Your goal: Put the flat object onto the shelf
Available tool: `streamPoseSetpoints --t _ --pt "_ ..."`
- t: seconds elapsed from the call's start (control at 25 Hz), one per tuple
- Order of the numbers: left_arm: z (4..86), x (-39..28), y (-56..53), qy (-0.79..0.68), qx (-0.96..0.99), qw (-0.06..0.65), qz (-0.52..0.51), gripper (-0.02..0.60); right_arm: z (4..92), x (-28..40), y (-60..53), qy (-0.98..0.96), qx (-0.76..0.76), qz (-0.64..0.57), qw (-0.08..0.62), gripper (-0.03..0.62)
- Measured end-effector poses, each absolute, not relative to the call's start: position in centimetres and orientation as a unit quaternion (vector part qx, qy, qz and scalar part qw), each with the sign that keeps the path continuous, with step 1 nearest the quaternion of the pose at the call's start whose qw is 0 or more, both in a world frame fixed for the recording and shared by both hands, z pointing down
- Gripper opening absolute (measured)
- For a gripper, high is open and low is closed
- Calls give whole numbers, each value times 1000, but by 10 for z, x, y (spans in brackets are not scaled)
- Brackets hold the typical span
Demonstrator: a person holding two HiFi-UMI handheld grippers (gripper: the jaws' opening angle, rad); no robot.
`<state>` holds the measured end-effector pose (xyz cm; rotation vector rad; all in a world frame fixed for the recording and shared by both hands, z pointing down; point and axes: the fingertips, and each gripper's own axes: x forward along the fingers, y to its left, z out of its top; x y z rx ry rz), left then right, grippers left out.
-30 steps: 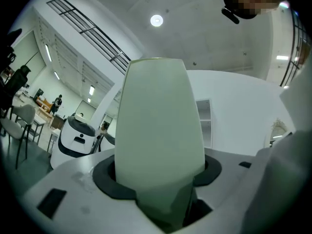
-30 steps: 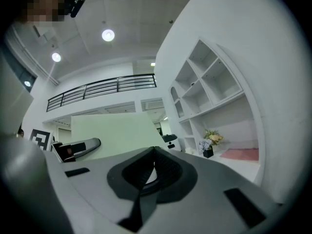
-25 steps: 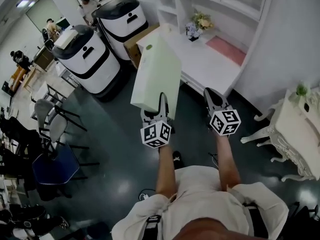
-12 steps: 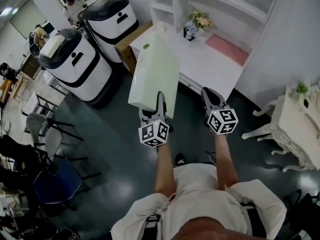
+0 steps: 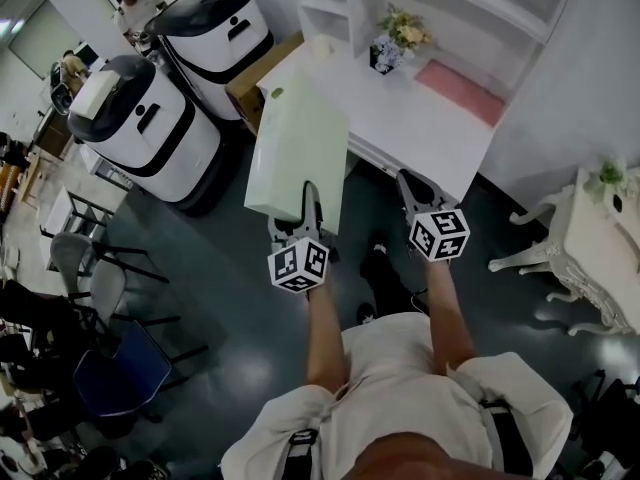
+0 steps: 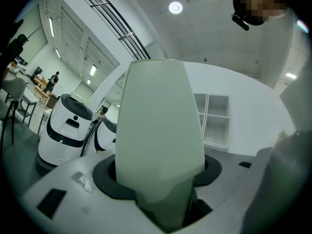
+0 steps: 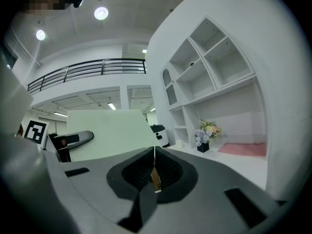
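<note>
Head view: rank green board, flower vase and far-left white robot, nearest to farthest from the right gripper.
1. green board, just left of the right gripper
2. flower vase, ahead on the white desk
3. white robot, far left on the floor

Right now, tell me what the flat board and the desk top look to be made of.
Flat board: probably rigid foam or plastic sheet, pale green, matte; straight though held by one edge, no glare.
Desk top: likely painted wood or laminate, white, smooth; even colour, no grain visible.
</note>
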<state>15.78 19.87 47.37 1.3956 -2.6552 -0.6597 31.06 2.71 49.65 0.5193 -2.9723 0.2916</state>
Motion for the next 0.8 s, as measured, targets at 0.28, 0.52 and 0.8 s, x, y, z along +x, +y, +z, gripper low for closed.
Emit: streamPoseSetpoints --t 0.28,0.52,0.8 --pt "469 113 171 -863 462 28 -203 267 489 253 0 -984 154 84 38 69" --pt "464 70 138 -862 466 29 -199 267 481 207 -30 -985 150 84 25 69" --pt "466 30 94 -859 475 38 -190 267 474 168 -74 -983 157 89 15 69"
